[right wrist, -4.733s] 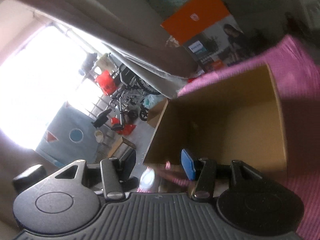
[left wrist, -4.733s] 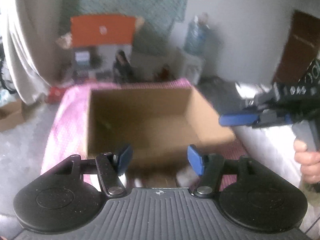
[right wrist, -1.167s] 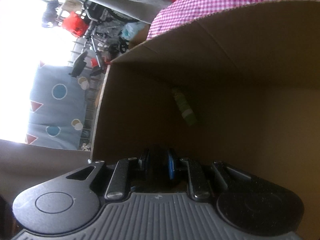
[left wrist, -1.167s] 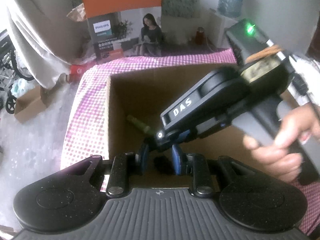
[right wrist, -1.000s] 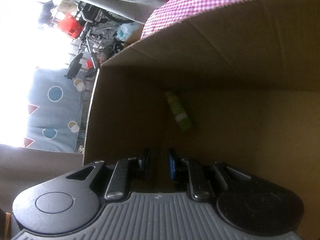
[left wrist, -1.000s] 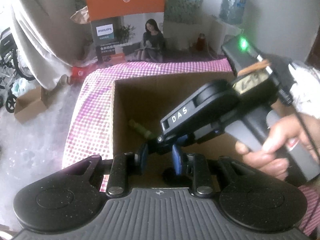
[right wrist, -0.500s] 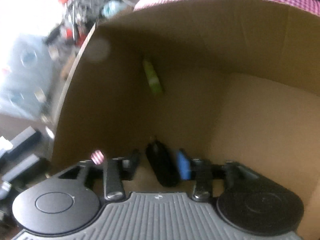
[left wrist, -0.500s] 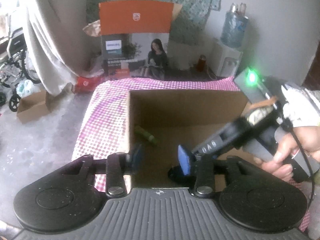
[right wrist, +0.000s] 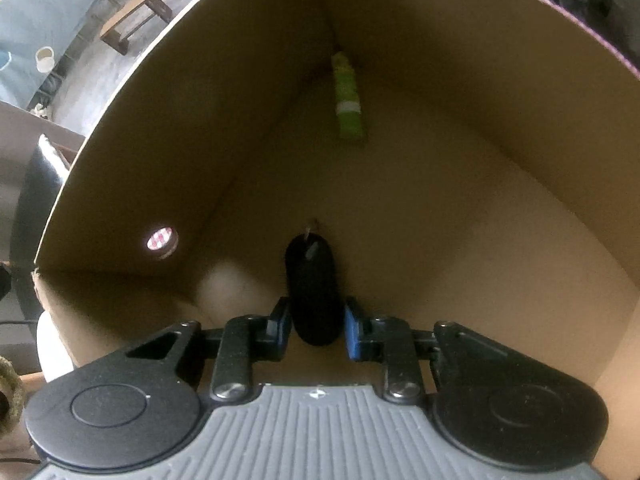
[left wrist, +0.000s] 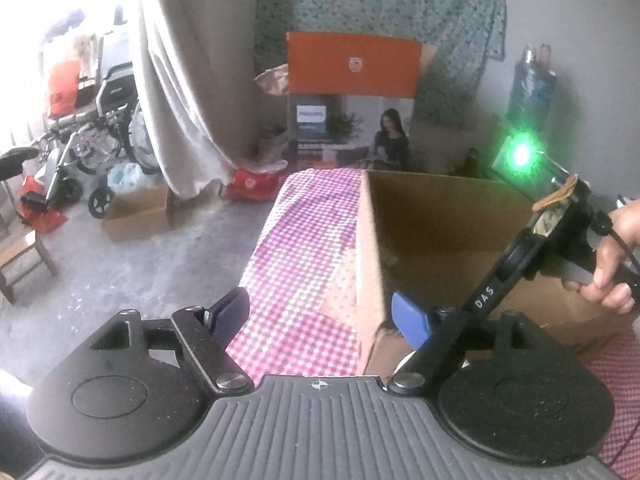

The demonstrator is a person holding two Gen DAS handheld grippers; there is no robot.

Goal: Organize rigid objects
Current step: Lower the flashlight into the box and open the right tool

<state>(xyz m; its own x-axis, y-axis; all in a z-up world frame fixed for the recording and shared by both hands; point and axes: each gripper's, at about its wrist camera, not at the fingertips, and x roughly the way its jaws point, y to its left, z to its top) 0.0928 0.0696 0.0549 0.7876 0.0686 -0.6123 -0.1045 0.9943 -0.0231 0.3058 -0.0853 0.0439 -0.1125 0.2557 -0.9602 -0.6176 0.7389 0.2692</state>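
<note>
Table under a pink-checked cloth [left wrist: 304, 240] carries an open cardboard box [left wrist: 440, 216]; behind it stand a grey concrete floor, a curtain, a wheelchair and an orange carton [left wrist: 352, 92] reading "PHILIPS". Left gripper [left wrist: 320, 316] is empty over the cloth by the box's left wall, jaws opening. Right gripper [right wrist: 316, 326], marked "DAS", points down into the box, jaws closing around a black object [right wrist: 314, 288] on its floor, pad contact unclear; a green tube [right wrist: 348, 100] lies in the far corner.
</note>
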